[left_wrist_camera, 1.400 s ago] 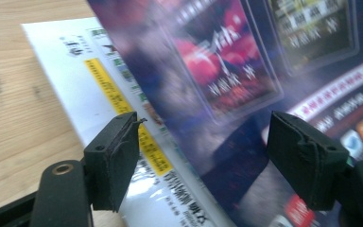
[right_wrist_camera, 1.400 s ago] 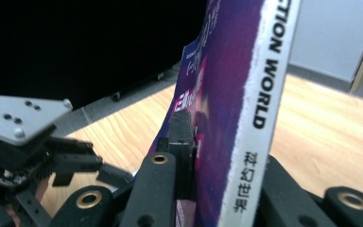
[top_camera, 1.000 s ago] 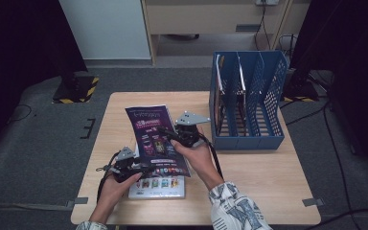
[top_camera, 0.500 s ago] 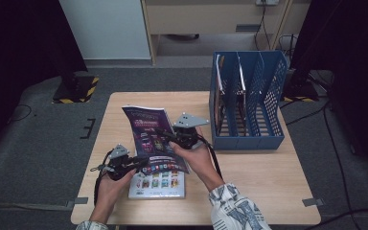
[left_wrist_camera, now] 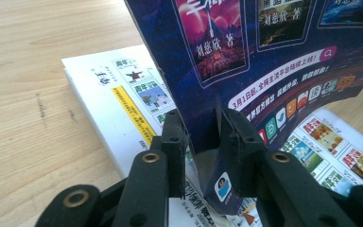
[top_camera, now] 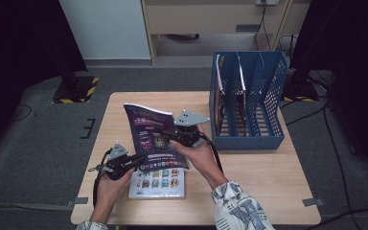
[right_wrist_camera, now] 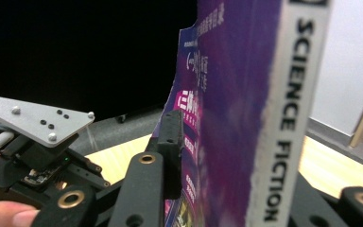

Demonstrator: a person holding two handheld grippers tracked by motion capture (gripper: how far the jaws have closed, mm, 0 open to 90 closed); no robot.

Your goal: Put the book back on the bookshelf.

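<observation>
1. While the purple magazine (top_camera: 154, 136) is tilted up off the table (top_camera: 263, 177), the left gripper (top_camera: 133, 162) stands at its lower corner. In the left gripper view its jaws have just been closing, and the cover's bottom edge (left_wrist_camera: 217, 156) stands between them; whether the pads actually press it I cannot tell.
2. Under the raised magazine a white booklet (top_camera: 157, 184) lies flat near the table's front edge.
3. Further right, the right gripper (top_camera: 175, 136) sits at the spine side. Its jaws have just been opening, the spine (right_wrist_camera: 288, 118) runs between them, and one finger (right_wrist_camera: 171, 142) lies against the cover; whether the grip is firm I cannot tell.
4. At the far right stands the blue file rack (top_camera: 249, 103), already holding some items.
5. This looks like a handover, or a two-handed lift toward the rack. Next, one firm grip must be confirmed, then the magazine stood upright and guided into a free slot.
</observation>
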